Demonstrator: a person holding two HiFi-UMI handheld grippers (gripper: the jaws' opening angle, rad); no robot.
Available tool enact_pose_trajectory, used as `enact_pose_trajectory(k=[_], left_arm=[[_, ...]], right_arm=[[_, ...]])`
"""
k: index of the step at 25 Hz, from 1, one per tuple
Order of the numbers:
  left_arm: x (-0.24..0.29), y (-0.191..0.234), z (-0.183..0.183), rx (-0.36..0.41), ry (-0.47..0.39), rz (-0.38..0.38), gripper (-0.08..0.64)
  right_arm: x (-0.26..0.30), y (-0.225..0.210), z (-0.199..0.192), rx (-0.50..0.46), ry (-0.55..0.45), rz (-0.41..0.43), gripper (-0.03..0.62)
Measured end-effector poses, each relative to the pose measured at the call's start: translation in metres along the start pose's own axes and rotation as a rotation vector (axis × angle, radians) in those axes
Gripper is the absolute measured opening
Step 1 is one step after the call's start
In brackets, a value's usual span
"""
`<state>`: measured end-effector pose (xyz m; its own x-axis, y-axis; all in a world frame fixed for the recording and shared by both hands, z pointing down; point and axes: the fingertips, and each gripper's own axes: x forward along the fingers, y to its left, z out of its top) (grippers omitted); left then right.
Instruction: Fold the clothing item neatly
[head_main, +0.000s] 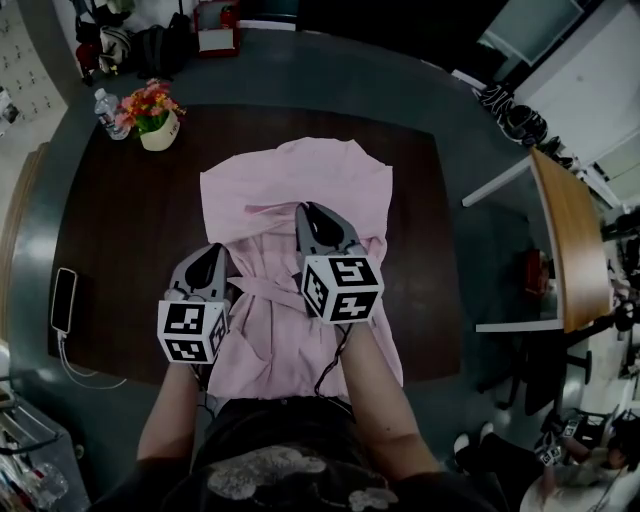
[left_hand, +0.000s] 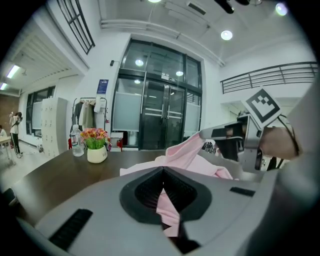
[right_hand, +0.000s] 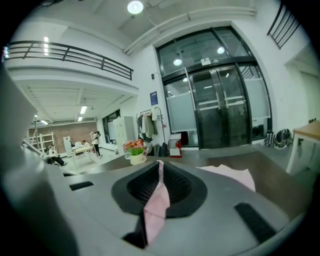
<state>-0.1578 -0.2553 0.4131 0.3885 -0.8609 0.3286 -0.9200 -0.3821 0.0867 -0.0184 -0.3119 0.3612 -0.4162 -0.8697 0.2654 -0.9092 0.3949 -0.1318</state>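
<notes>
**Supervisor:** Report claw status, left to right.

**Operator:** My left gripper (head_main: 214, 252) is clenched on a pinch of the pink garment (head_main: 290, 180); a strip of the cloth runs up between its pads. My right gripper (head_main: 312, 210) is clamped on another fold of the same garment, farther from me and nearer its middle. The garment lies across the middle of the dark table (head_main: 110, 230), with its near end running towards my body.

**Supervisor:** Handling properties?

**Operator:** I judge it light, thin and limp. It will hold no shape of its own and will drape and wrinkle from whichever point I lift. Take hold at an edge or seam, one gripper at each end of the intended fold line, and keep the span between them taut. A thin pinch may slip out; weight is no concern.

**Supervisor:** Limits of observation?

**Operator:** In the head view the gripper bodies cover the cloth beneath them, so I cannot tell which part of the garment each one holds. My torso cuts off the near hem. Both gripper views look across the table, not down on it. The flower pot (head_main: 155, 125) at the far left stands well apart from the garment.
</notes>
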Motion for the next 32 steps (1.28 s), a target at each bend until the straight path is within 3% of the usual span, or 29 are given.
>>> enact_pose_trajectory(k=[7,10,14,17,20,22,24,27,29,32], left_arm=[[0.036,-0.043,0.017,0.033,-0.003,-0.057,0.009],[0.05,-0.065,0.017,0.036,0.003,-0.07,0.009],[0.067,-0.09,0.007,0.036,0.035,-0.07,0.009],[0.076,-0.102,-0.001,0.027,0.056,-0.056,0.009],[0.082,-0.11,-0.004,0.032,0.069,-0.046,0.009],[0.084,-0.113,-0.005,0.028,0.074,-0.043,0.009],[0.084,-0.117,-0.006,0.025,0.078,-0.041,0.009],[0.086,-0.121,-0.005,0.028,0.08,-0.038,0.009],[0.089,-0.124,-0.006,0.02,0.08,-0.037,0.009],[0.092,-0.127,-0.007,0.015,0.084,-0.033,0.009]], right_arm=[[-0.045,-0.127,0.02,0.07,-0.059,-0.185,0.018],[-0.059,-0.173,-0.009,0.124,-0.015,-0.228,0.018],[-0.066,-0.211,-0.079,0.21,0.094,-0.256,0.018],[-0.072,-0.223,-0.121,0.191,0.181,-0.276,0.019],[-0.082,-0.236,-0.129,0.183,0.182,-0.328,0.065],[-0.091,-0.243,-0.119,0.114,0.153,-0.369,0.086],[-0.09,-0.234,-0.101,-0.027,0.121,-0.332,0.086],[-0.066,-0.186,-0.087,-0.271,0.122,-0.114,0.103],[-0.047,-0.153,-0.098,-0.415,0.183,0.033,0.135],[-0.025,-0.129,-0.131,-0.583,0.303,0.139,0.183]])
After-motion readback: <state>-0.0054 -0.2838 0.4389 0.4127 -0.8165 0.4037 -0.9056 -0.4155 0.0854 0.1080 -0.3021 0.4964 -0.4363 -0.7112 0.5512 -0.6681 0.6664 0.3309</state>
